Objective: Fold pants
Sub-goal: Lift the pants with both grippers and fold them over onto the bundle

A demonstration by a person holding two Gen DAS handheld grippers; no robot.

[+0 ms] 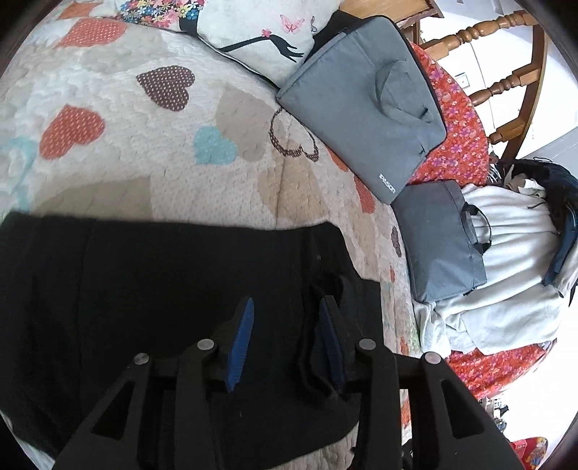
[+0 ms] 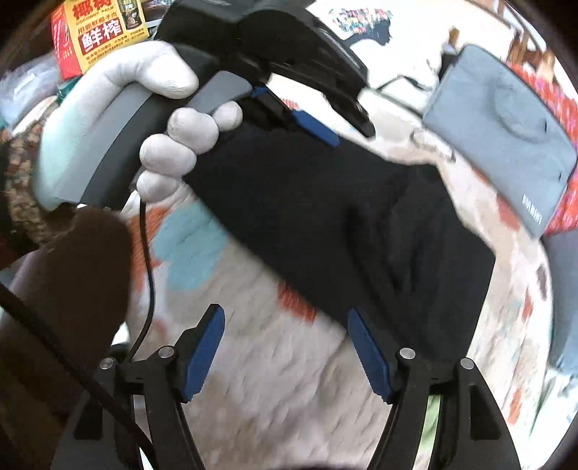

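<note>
Black pants [image 1: 162, 289] lie folded flat on a heart-patterned quilt [image 1: 144, 144]. My left gripper [image 1: 285, 343] hovers low over their right part. Its blue pads stand apart, and a raised wrinkle of black cloth sits against the right pad without being pinched. In the right wrist view the pants [image 2: 343, 224] run diagonally across the quilt [image 2: 271, 361]. My right gripper [image 2: 287, 352] is open above bare quilt, its right finger at the pants' near edge. A white-gloved hand [image 2: 173, 144] holds the left gripper [image 2: 289, 112] over the pants' far end.
Two grey laptop bags [image 1: 361, 108] [image 1: 437, 242] lie at the quilt's right side, beside a pile of light clothes [image 1: 505, 271]. A printed pillow [image 1: 253, 29] and a wooden chair [image 1: 505, 72] are behind. A brown sleeve [image 2: 65, 289] and a red-yellow carton [image 2: 101, 32] show at left.
</note>
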